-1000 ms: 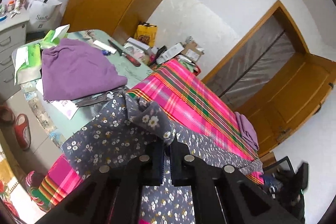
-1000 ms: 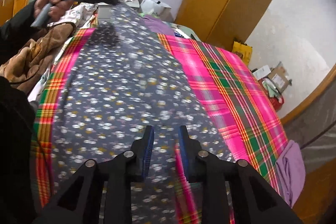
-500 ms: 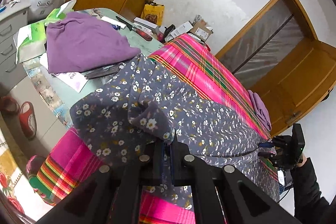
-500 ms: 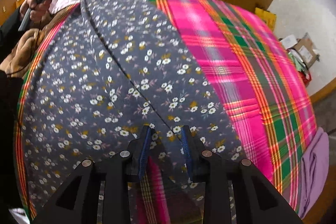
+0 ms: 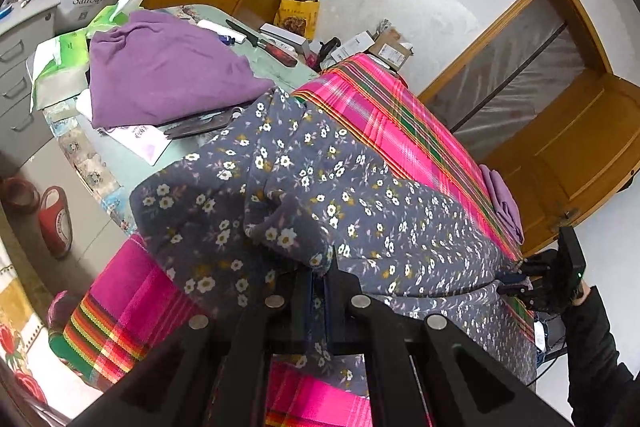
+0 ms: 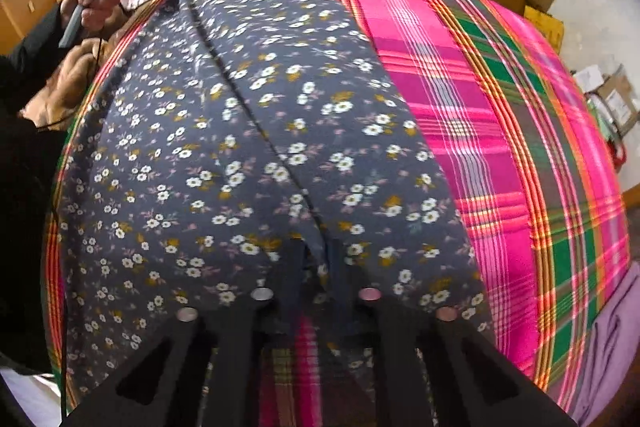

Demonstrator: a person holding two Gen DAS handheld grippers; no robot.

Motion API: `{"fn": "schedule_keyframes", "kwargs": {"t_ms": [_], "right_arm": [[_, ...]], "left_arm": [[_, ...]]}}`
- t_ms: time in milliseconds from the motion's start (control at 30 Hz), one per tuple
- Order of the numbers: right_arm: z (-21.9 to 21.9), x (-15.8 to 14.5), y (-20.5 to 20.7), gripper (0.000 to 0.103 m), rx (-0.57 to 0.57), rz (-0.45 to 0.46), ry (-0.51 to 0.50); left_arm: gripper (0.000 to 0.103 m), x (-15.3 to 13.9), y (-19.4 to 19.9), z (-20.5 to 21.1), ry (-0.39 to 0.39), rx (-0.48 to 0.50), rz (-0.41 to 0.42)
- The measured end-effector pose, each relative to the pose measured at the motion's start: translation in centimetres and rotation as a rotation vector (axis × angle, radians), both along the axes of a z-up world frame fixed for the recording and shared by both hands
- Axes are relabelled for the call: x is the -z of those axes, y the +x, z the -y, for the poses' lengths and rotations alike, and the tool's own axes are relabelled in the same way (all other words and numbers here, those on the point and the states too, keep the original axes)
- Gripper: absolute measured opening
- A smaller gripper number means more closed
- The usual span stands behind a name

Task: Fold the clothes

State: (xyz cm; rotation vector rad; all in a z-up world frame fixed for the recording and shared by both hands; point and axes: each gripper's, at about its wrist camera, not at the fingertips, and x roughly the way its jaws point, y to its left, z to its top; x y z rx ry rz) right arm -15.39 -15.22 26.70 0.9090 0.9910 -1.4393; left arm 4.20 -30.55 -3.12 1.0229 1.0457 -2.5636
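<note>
Where floral garment (image 6: 248, 131) lies: plaid bed (image 6: 500, 115).

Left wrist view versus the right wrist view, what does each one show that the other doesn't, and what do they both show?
Only the left wrist view shows the wooden door and the red slipper on the floor.

Only the right wrist view shows the brown blanket beside the bed.

Both show the floral garment spread over the pink plaid bedspread, with the left gripper and the right gripper each clamped on an end.
</note>
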Motion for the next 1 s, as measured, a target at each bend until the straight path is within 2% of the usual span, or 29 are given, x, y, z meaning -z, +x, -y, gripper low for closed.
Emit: {"fn": "schedule_keyframes", "kwargs": {"t_ms": [133, 233, 467, 633, 700, 800, 1000], "right_arm": [[-0.4, -1.1, 1.7, 0.003, 0.026, -0.097, -0.014], [-1.4, -3.3, 3.0, 0.003, 0.065, -0.156, -0.085], [-4.3, -9.1, 6.3, 0.002, 0.148, -0.276, -0.222], [-5.1, -10.7, 10.4, 0.002, 0.129, -0.303, -0.259], [-5.2, -10.1, 12.5, 0.002, 0.112, -0.297, -0.263], [-4.4, -8.5, 16.1, 0.002, 0.081, -0.240, -0.271], [-2.5, -3.5, 19.1, 0.002, 0.060, -0.080, -0.260]], "left_arm": [[0.004, -1.0, -0.3, 0.0, -0.014, -0.006, -0.017], [0.004, -2.4, -0.8, 0.2, -0.032, -0.008, -0.043], [0.004, -8.3, -3.3, 0.1, -0.114, 0.016, -0.157], [0.004, -11.4, -3.4, 0.6, -0.140, 0.013, -0.222], [0.004, -11.5, -2.7, 0.9, -0.140, 0.009, -0.228], [0.004, -10.2, -1.0, 1.5, -0.128, -0.014, -0.210], [0.004, -3.6, 2.2, 4.0, -0.027, -0.091, -0.092]]}}
